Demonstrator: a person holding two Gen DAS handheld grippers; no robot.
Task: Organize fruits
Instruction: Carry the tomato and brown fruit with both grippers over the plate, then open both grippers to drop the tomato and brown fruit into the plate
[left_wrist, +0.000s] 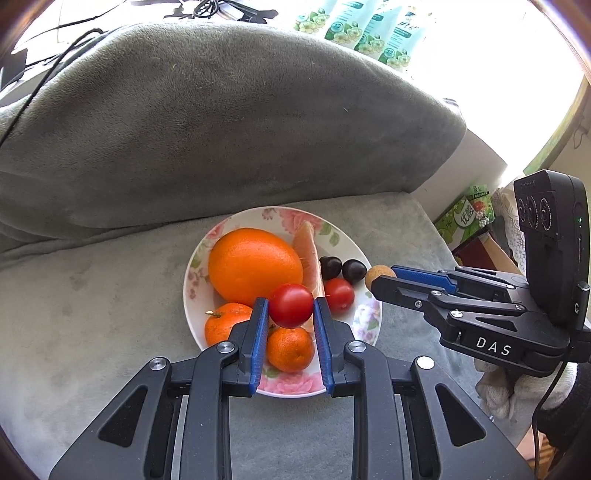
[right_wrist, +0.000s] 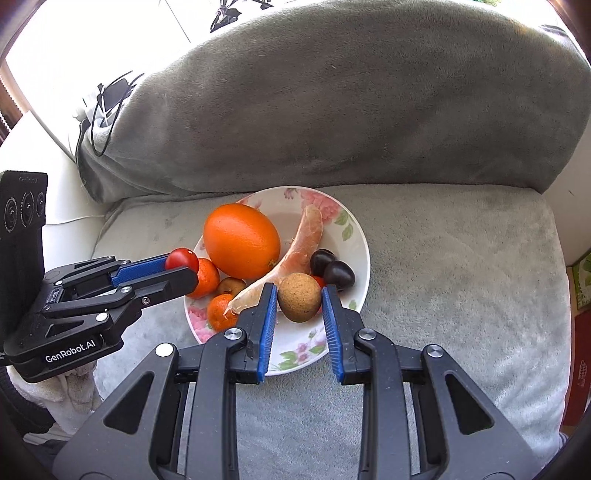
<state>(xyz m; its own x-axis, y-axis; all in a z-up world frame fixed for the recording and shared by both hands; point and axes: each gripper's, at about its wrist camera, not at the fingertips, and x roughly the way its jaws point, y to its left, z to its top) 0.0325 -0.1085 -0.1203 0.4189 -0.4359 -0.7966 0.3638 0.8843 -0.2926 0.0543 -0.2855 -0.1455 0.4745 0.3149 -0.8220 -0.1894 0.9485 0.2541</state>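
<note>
On the grey sofa cushion (right_wrist: 461, 258) stands a flowered plate (right_wrist: 360, 254), already well filled, and both grippers hover over its near rim with fruit in them. Starting at the left side of the plate, the left gripper (left_wrist: 291, 314) has its blue-padded fingers (left_wrist: 259, 332) pinching a red cherry tomato (left_wrist: 291, 305), held above two mandarins (left_wrist: 289, 349). Behind these lies a big orange (left_wrist: 255, 266), with a peeled pomelo wedge (right_wrist: 295, 251) curving along it toward the middle. Right of that sit a second tomato (left_wrist: 339, 293) and two dark plums (right_wrist: 332, 267). At the right side, the right gripper (right_wrist: 299, 314) has its fingers closed on a brown, rough-skinned round fruit (right_wrist: 299, 302), just above the plate's near rim.

To my eye this is the placing step: each hand carries one piece to the plate. Next, each should come down over a bare patch of plate and spread its fingers gently, since round fruit could roll off onto the cushion.
</note>
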